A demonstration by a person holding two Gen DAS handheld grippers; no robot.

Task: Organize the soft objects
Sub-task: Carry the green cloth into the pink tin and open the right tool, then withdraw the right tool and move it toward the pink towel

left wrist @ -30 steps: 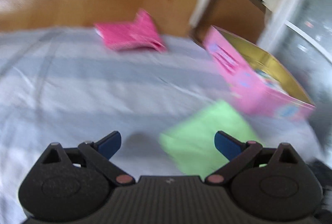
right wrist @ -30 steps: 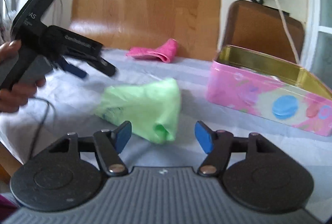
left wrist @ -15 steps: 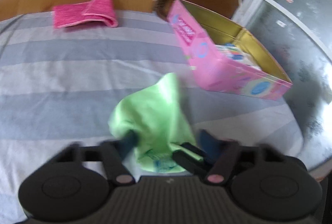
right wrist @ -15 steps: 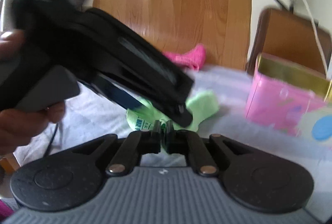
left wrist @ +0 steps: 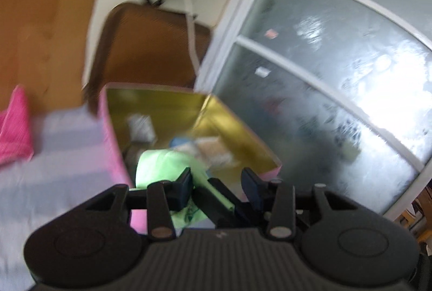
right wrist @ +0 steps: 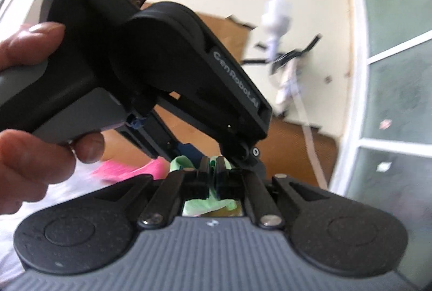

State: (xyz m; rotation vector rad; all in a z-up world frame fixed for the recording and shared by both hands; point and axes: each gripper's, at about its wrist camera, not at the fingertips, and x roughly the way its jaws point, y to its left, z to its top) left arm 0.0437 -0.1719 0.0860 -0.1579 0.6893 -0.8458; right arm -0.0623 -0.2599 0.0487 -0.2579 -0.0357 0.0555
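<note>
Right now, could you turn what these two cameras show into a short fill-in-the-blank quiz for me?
1. Both grippers pinch the ___ cloth.
2. The tin is pink outside and ___ inside.
3. The cloth left lying on the bed is ___.
4. The tin's lid is ___.

Missing words: green; gold; pink; off

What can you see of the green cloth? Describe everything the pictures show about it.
The green cloth is pale lime, thin and soft-looking, bunched into folds, with some dark print near its lower edge. It is held up, not lying flat, over the near corner of the open pink tin. The right gripper has its jaws shut on a fold, and the left gripper clamps it too.
</note>
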